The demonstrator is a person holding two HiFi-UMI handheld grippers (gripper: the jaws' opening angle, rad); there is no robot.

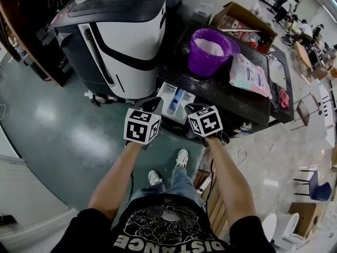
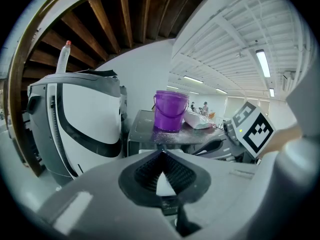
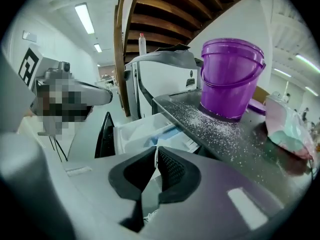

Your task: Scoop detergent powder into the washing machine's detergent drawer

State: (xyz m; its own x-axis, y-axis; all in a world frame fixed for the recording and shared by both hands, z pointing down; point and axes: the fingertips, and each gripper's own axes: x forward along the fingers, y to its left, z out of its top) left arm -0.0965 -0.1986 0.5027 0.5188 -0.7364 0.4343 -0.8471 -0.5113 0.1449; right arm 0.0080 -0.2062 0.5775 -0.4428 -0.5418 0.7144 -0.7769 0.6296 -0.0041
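Glossy green-grey floor (image 1: 58, 136) fills the left of the head view, and a dark-topped washing machine (image 1: 231, 101) occupies centre right. The detergent drawer (image 1: 175, 99) stands pulled out of the machine's front at frame centre. Its open top faces up, and its long axis runs from the machine front down-frame toward the person. A blue insert (image 1: 178, 95) sits in one compartment. Directly below the drawer, the left gripper (image 1: 152, 106) and right gripper (image 1: 192, 109) point at it side by side. In both gripper views the jaws are closed together with nothing between them. On the machine top, above the drawer, stands a purple bucket (image 1: 209, 50) holding white powder. Spilled powder (image 3: 220, 129) is scattered around its base, and a detergent bag (image 1: 248, 75) lies to its right. A white machine (image 1: 126, 41) occupies the upper left.
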